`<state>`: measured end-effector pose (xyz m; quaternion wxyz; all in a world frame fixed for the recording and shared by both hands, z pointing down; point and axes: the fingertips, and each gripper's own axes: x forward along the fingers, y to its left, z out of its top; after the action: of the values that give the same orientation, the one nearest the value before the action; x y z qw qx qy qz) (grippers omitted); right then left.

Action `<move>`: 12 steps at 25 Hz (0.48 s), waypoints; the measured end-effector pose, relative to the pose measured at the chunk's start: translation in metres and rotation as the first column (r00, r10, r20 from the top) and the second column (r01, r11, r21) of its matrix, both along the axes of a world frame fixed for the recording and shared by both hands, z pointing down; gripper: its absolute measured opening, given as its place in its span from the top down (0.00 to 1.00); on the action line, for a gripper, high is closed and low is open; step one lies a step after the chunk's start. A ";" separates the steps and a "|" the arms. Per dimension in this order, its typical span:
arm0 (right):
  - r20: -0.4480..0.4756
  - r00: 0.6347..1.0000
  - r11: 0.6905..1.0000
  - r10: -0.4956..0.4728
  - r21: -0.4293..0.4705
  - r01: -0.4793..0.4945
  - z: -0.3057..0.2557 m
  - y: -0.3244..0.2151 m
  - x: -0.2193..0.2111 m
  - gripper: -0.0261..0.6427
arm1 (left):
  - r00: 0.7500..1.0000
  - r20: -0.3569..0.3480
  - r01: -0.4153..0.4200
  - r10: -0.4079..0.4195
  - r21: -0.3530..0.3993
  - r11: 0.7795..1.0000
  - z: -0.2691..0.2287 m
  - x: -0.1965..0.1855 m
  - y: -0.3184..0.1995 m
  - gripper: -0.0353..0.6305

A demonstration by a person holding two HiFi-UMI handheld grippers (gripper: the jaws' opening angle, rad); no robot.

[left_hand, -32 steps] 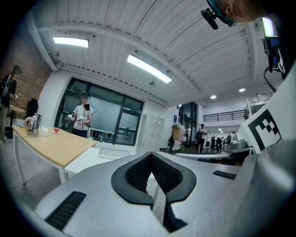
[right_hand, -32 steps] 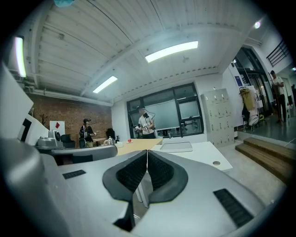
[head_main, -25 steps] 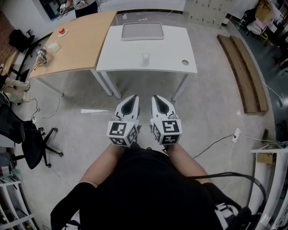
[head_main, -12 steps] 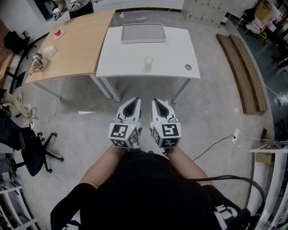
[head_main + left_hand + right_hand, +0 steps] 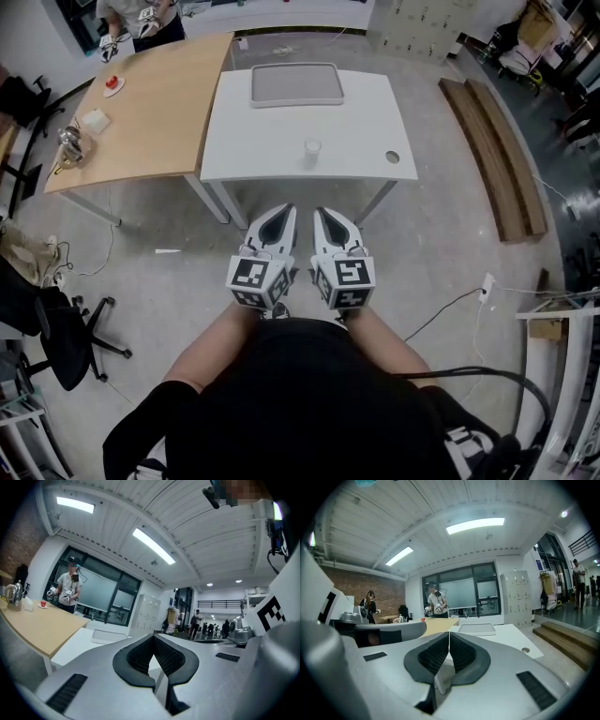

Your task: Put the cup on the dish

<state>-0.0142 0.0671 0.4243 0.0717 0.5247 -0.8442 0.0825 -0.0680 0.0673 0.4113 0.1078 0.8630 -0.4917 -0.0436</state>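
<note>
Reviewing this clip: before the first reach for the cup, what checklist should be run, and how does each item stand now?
1. Cup upright on the white table: ok.
2. Dish bare: ok.
3. Table between cup and dish free of other things: ok.
4. Left gripper and right gripper open for a grasp: not ok, both shut and empty.
5. Grippers near the cup: not ok, both over the floor, short of the table.
6. Cup empty: cannot tell.
</note>
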 end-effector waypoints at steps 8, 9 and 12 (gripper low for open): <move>-0.004 1.000 1.000 0.001 0.022 -0.001 -0.008 -0.012 -0.036 0.94 | 1.000 -0.009 -0.002 0.002 0.013 1.000 -0.003 -0.036 -0.016 0.94; -0.003 1.000 1.000 0.001 0.021 -0.001 -0.012 -0.013 -0.039 0.94 | 1.000 -0.011 -0.003 0.003 0.016 1.000 -0.004 -0.039 -0.016 0.94; -0.020 1.000 0.999 0.008 0.035 -0.008 -0.013 -0.015 -0.039 0.94 | 1.000 -0.023 -0.006 0.007 0.017 1.000 -0.008 -0.043 -0.017 0.94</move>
<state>-0.0537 0.0516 0.4109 0.0710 0.5301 -0.8426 0.0629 -0.1106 0.0505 0.4037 0.1063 0.8649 -0.4871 -0.0576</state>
